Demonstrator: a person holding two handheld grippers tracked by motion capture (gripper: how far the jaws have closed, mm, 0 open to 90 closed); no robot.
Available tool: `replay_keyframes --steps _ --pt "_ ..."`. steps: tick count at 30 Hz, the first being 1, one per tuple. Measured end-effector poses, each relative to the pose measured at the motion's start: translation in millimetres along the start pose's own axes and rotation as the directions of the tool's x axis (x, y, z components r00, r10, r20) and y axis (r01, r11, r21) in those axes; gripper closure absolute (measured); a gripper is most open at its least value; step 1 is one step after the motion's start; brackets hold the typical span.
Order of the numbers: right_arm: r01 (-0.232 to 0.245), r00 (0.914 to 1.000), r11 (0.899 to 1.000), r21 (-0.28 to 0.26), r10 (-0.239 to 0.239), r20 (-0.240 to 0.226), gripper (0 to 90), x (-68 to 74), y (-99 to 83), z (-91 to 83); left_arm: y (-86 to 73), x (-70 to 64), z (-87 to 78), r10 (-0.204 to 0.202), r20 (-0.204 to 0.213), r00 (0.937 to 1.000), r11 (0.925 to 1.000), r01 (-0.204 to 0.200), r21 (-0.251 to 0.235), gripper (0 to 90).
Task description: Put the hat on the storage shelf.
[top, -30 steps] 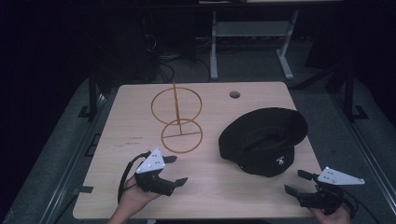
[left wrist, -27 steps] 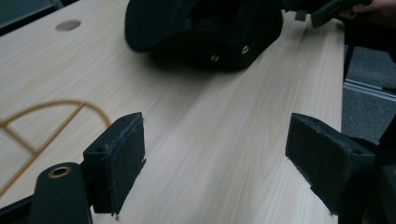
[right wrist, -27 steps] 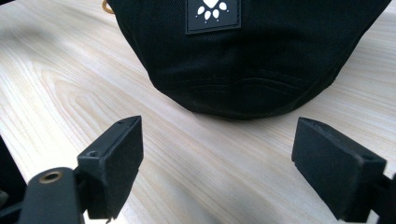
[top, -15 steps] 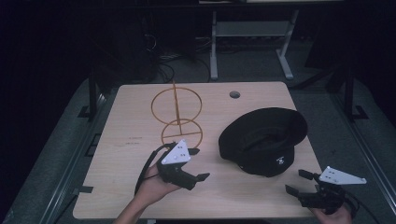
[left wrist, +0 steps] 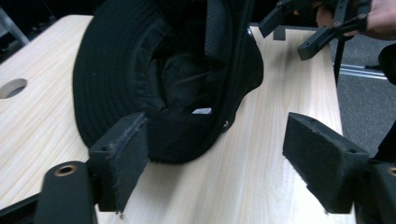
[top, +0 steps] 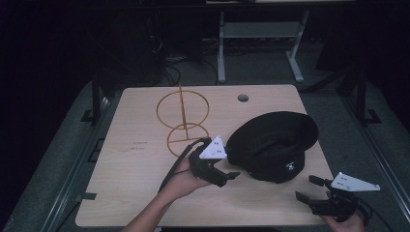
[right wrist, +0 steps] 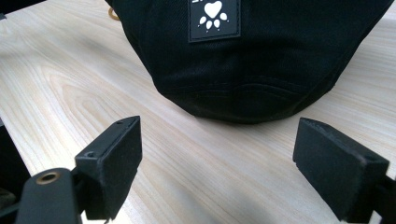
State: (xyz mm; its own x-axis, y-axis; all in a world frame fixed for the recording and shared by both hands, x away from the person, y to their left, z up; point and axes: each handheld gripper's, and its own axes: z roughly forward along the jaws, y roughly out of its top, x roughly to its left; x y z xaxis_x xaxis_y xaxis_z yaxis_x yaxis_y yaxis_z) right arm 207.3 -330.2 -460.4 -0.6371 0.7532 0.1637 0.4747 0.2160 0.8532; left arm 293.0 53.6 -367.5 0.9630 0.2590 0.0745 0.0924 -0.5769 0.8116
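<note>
- Left gripper (top: 231, 169), jaws spread wide, sits just beside the black hat's (top: 273, 145) brim
- Right gripper (top: 309, 189), jaws released, faces the hat from nearby

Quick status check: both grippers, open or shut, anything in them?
Left gripper: open, holding nothing, jaws spread just short of the black fabric bucket hat.
Right gripper: open, holding nothing, facing the hat's paw-print patch over the light wooden table.
</note>
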Motion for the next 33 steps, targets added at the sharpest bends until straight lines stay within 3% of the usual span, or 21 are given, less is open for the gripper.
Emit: replay_keyframes --steps 5,10,12,16,24,33 --pt "-0.001 1.0000 1.000 -0.006 0.001 0.000 15.0 0.7 0.4 -0.8 2.6 6.7 21.8 0.025 0.031 0.9992 0.9982 -0.026 0.055 34.3" --pt "0.004 1.0000 1.000 -0.003 -0.004 -0.003 15.0 1.5 1.2 0.6 1.1 12.1 32.3 0.031 0.061 0.9977 0.9964 -0.036 0.077 58.0" --pt "0.010 1.0000 1.000 -0.005 -0.010 -0.002 15.0 2.0 2.2 1.1 0.9 12.2 33.4 0.034 0.080 0.9962 0.9970 -0.039 0.067 70.9" --pt "0.023 0.9997 0.999 -0.022 -0.023 -0.003 15.1 4.8 5.8 0.7 3.9 9.0 32.6 0.051 0.090 0.9947 0.9977 -0.054 0.040 82.8" --pt "0.034 0.9994 0.997 -0.064 -0.034 0.004 15.1 8.3 20.3 1.7 17.6 5.9 22.4 0.050 0.130 0.9903 0.9974 -0.043 -0.057 85.3" --pt "0.068 0.9976 0.994 -0.090 -0.066 0.022 15.0 6.5 39.4 13.8 20.5 7.8 15.4 0.019 0.152 0.9882 0.9945 -0.003 -0.104 85.3"
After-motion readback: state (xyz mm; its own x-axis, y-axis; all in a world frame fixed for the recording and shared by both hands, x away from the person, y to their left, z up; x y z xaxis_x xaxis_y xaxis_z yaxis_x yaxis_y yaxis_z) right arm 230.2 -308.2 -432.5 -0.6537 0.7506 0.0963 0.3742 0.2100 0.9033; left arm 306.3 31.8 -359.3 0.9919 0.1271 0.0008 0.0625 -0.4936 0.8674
